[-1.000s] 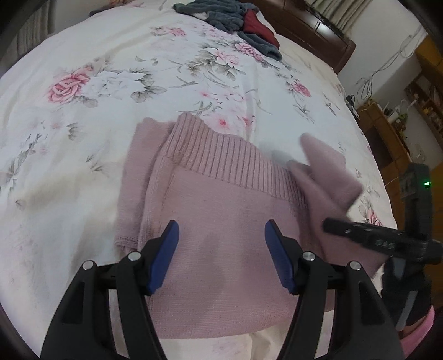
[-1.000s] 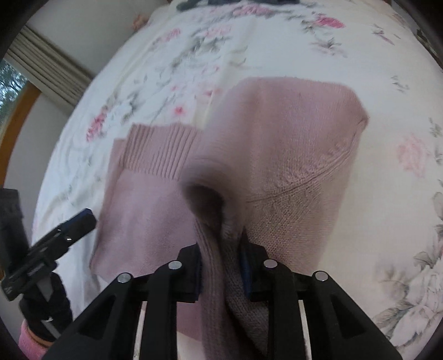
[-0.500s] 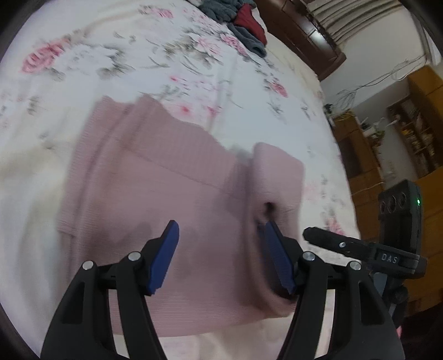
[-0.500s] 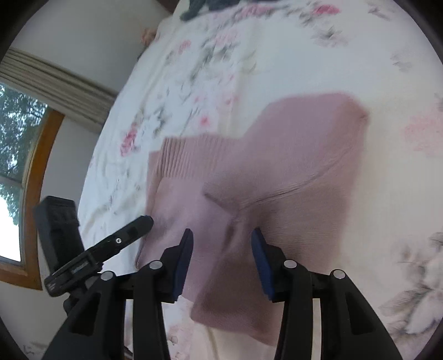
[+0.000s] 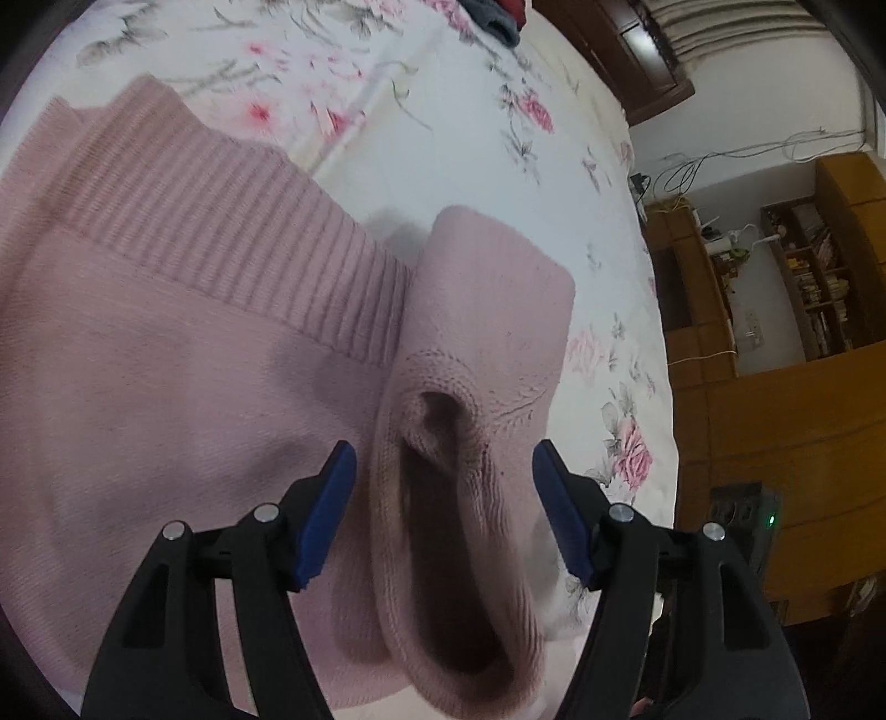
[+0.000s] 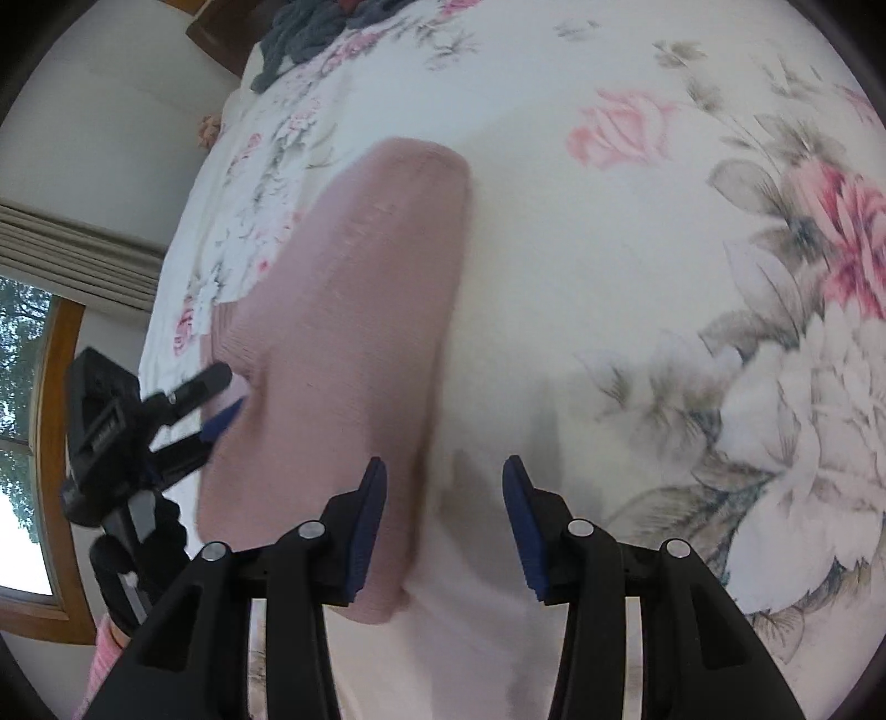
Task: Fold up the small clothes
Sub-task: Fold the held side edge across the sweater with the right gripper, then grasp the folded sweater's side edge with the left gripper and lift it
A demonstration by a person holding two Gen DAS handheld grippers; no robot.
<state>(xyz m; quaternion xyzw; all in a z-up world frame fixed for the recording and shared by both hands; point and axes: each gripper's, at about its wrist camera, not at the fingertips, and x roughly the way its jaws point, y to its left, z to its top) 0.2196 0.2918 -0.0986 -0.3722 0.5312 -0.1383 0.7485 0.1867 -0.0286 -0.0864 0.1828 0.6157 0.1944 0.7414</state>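
Observation:
A dusty pink knit sweater (image 5: 183, 387) lies on the floral bedsheet (image 5: 443, 138), ribbed hem toward the far left. Its sleeve (image 5: 487, 354) is folded over the body, the cuff opening gaping toward the camera. My left gripper (image 5: 443, 515) is open, its blue pads on either side of that cuff without closing on it. In the right wrist view the sweater (image 6: 354, 310) lies to the left. My right gripper (image 6: 443, 520) is open over bare sheet beside the sweater's right edge. The left gripper (image 6: 216, 404) shows at the sweater's left side.
A pile of grey and red clothes (image 5: 493, 16) lies at the far end of the bed, seen too as clothes (image 6: 310, 33) by the dark headboard (image 5: 626, 61). Wooden cabinets (image 5: 786, 354) stand past the right bed edge. A window (image 6: 27, 443) is at left.
My right gripper let go of the sleeve, which now lies folded over the body, and drew off to the right. My left gripper moved right and closer, over the cuff.

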